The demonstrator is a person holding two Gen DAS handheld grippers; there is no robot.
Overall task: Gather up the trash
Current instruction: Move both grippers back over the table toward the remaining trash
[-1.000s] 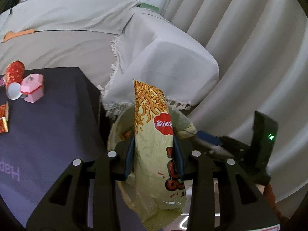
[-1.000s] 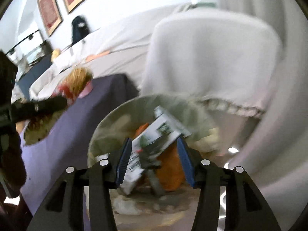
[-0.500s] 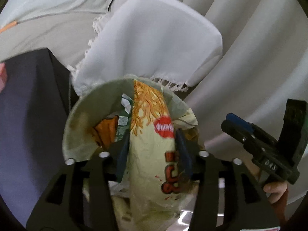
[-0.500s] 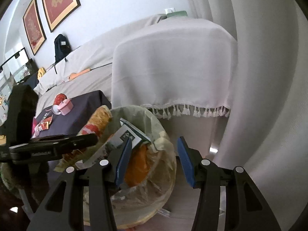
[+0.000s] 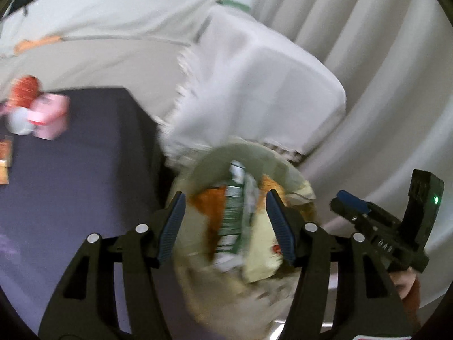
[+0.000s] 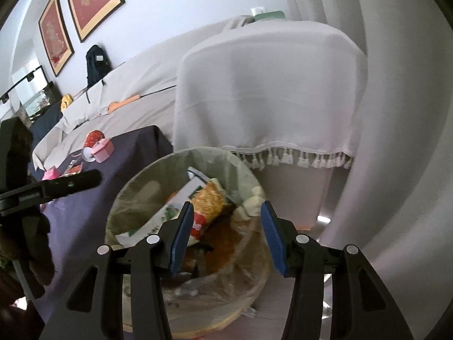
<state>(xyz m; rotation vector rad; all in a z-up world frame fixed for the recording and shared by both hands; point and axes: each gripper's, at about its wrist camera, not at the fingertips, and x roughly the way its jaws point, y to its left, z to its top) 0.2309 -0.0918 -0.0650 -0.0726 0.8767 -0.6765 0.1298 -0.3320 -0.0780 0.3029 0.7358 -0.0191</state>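
Observation:
A round trash bin (image 6: 128, 187) lined with a pale bag stands beside the dark table; it also shows in the left wrist view (image 5: 294, 174). In it lie a yellow noodle snack bag (image 6: 208, 204), a white and green carton (image 6: 170, 212) and orange wrappers. In the left wrist view the snack bag (image 5: 262, 257) and carton (image 5: 233, 215) lie between my fingers. My left gripper (image 5: 226, 223) is open and empty above the bin. My right gripper (image 6: 226, 235) is open and empty over the bin's right side.
A dark purple table (image 5: 70, 184) holds a red cup (image 5: 24, 93), a pink box (image 5: 48, 116) and small wrappers at its left. A cloth-covered chair (image 6: 269, 90) stands behind the bin. A covered sofa (image 6: 127, 85) and curtains (image 5: 368, 42) lie beyond.
My left gripper opened and let the snack bag drop into the bin, then drew back. My right gripper stayed open and drew back from inside the bin.

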